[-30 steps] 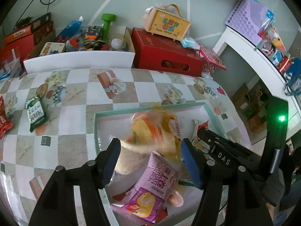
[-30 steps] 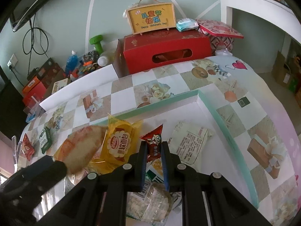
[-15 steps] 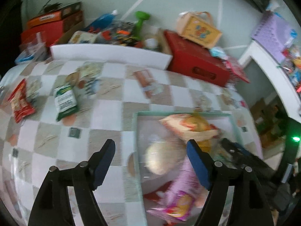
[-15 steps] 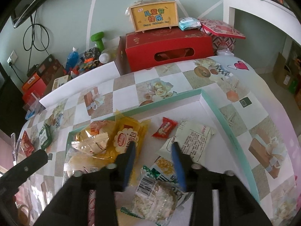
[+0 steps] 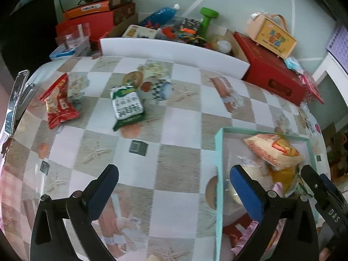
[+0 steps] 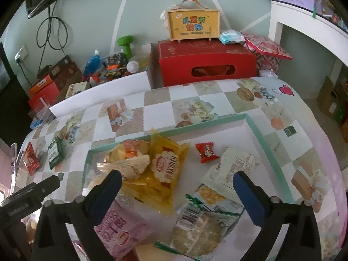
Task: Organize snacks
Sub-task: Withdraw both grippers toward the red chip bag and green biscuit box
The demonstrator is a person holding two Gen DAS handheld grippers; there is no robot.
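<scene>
so we've got two snacks not yet in the tray (image 5: 218, 152): a green and white packet (image 5: 127, 106) and a red packet (image 5: 58, 102), both lying flat on the counter (image 5: 178, 117) well apart from the rest. the tray itself already has a pile in it, incl. the yellow bun bag (image 6: 167, 167) and a small red candy (image 6: 206, 152).

our left gripper (image 5: 174, 187) is spread wide with nothing in it, hovering over bare counter just left of the tray's edge. the green packet sits ahead of it and off to the left, the red one further left again. our right gripper (image 6: 176, 192) is also wide open and empty, parked over the tray, so the left is clearly the nearer one.

the green packet's long axis runs roughly away from us, tilted a bit, dark green end pointing back toward the gripper. we'd guess it's next, grabbed across its short width.
</scene>
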